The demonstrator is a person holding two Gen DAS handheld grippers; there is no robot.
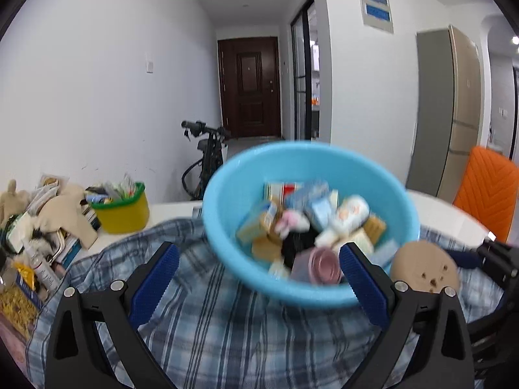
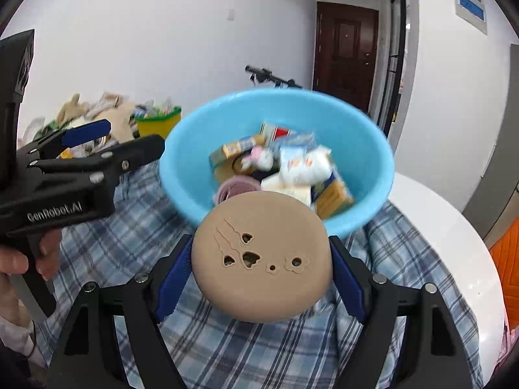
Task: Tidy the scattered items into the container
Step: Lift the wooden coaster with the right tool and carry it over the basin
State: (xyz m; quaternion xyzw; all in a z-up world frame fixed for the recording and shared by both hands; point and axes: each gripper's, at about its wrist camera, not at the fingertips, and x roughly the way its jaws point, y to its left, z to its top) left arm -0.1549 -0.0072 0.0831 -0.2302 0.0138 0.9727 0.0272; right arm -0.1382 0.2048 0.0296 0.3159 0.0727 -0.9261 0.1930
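Your right gripper (image 2: 261, 267) holds the disc (image 2: 262, 259) before the basin (image 2: 181, 165), which contains packets. The bin (image 1: 121, 215) stands left, behind the cloth (image 1: 227, 334) on the counter (image 2: 438, 227).

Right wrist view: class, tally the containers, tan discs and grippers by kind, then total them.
Containers: 2 (blue basin, yellow bin)
Tan disc: 1
Grippers: 2 (left gripper, right gripper)
Total: 5
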